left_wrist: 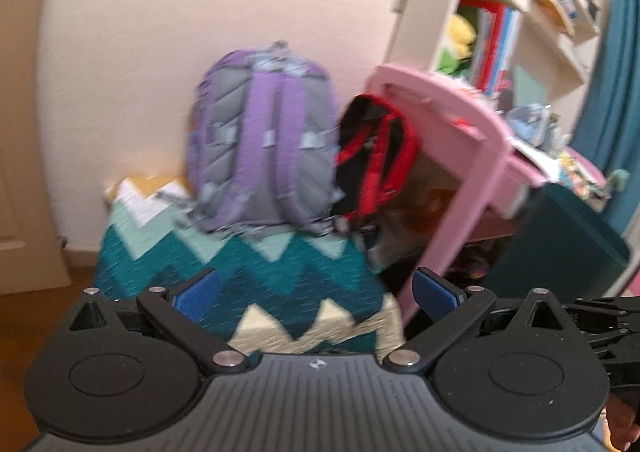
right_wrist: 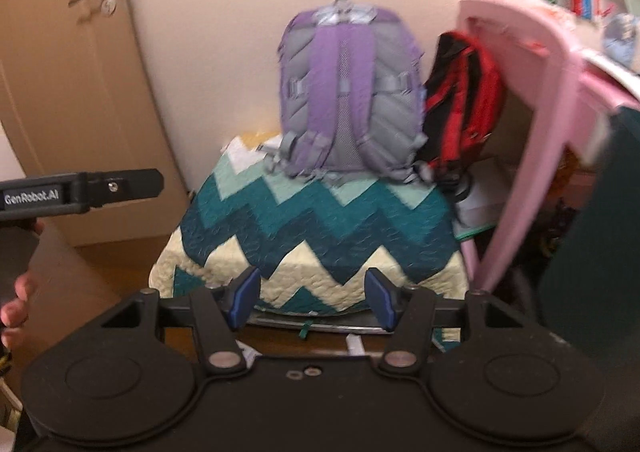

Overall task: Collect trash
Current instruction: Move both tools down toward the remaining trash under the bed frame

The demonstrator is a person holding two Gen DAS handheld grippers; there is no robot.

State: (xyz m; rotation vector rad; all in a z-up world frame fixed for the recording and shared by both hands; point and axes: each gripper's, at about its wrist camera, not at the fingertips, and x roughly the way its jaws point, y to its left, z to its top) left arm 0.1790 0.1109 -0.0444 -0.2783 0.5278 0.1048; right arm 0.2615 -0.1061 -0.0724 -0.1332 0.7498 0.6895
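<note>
The left tool point(left_wrist: 316, 292) is open, and nothing sits between its blue pads point(left_wrist: 198, 294). The right tool point(right_wrist: 314, 298) is open too, with nothing in it. Both tools point at a zigzag quilt point(right_wrist: 312, 228) in teal, pale green and cream.

A purple and gray backpack point(right_wrist: 348, 91) stands upright on the far end of the quilt, against the wall. A red and black backpack point(right_wrist: 464, 99) leans just beside it, on the purple backpack's right, touching the pink tabletop point(right_wrist: 532, 63).

No trash can be picked out for sure; the pictures are blurry. In the right wrist view, small white bits point(right_wrist: 354, 344) lie on the wooden floor point(right_wrist: 280, 340) just past the near edge of the quilt, close under the right tool. They are too blurry to tell what they are.

Right of the red and black backpack, the pink tabletop carries a clutter of papers and small things. A shelf point(left_wrist: 516, 3) with books stands behind the tabletop. A door point(right_wrist: 60, 71) is far to the left of the purple backpack.
</note>
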